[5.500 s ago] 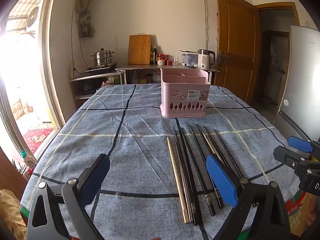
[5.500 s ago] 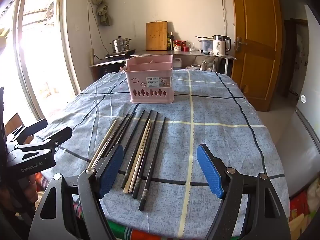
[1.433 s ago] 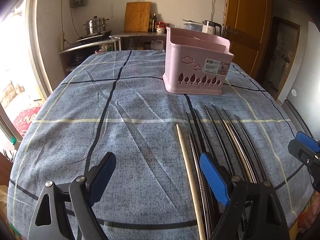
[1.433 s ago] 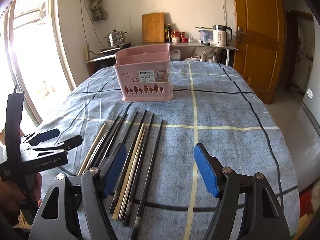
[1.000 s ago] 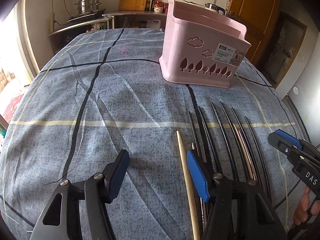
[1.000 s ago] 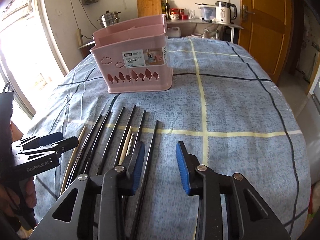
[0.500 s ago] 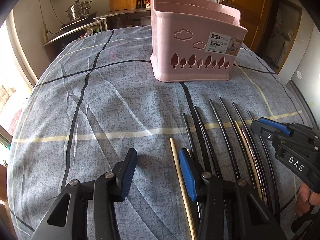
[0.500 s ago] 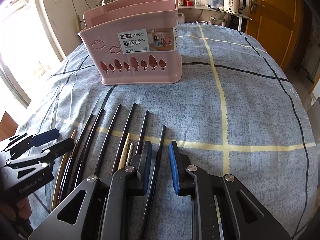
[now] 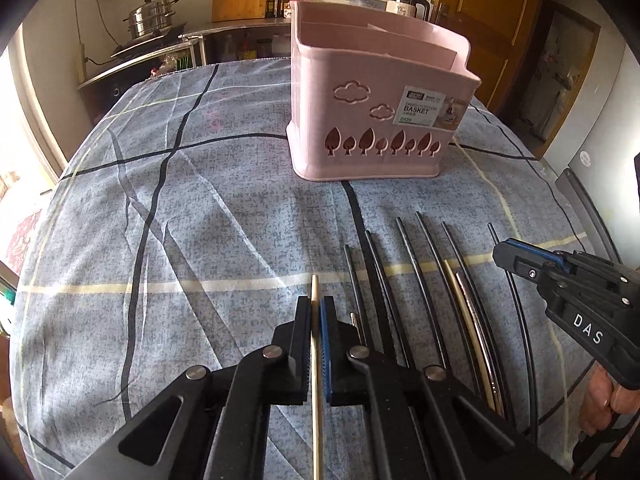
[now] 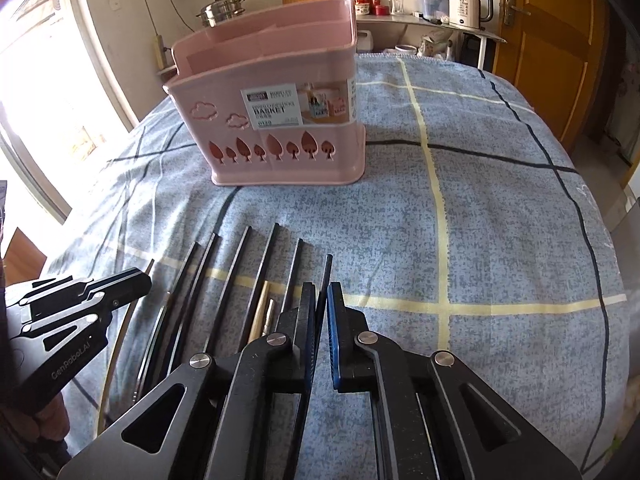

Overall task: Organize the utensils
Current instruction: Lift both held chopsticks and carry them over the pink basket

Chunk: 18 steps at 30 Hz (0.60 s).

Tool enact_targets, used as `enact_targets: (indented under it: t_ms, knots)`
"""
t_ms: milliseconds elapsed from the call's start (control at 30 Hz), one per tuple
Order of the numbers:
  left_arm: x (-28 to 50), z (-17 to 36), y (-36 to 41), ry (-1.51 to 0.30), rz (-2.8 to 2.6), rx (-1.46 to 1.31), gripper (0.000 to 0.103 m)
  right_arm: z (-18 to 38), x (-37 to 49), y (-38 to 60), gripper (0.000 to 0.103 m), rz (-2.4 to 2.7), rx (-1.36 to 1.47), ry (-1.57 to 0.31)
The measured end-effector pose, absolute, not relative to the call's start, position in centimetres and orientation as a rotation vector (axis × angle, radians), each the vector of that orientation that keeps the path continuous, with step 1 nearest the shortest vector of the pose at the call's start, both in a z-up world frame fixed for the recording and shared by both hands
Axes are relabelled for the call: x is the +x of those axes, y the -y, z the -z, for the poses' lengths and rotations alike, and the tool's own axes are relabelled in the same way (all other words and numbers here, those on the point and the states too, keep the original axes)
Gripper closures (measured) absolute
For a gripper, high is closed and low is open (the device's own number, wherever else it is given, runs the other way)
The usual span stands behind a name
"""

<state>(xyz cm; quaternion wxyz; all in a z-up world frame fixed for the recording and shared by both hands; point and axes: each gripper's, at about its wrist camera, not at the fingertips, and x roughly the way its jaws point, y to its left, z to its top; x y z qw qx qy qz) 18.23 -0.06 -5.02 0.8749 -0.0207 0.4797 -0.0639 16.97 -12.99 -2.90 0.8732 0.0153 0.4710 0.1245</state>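
Δ since 0.5 s ago: both grippers narrowed | left gripper [image 9: 315, 312] pinched on pale chopstick [image 9: 315, 292], lower centre | right gripper [image 10: 321, 300] pinched on outermost black chopstick [image 10: 327, 270], lower centre | both flat on tabletop [image 9: 200, 240] | pink basket [image 9: 372, 120] upper centre | lift judged next.

Pink basket [image 9: 372, 120] w/ tree cutouts; blue-grey plaid cloth [image 9: 200, 220]; black chopsticks [image 10: 264, 264].
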Motion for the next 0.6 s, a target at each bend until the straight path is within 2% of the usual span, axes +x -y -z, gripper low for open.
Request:
enact_targets:
  t_ms: [600]
  knots:
    - [17.8,-6.0,-2.1,-0.773,0.195,-0.074,0.099,-7.1,15.9,14.4,0.098,-0.280,0.048,-0.748]
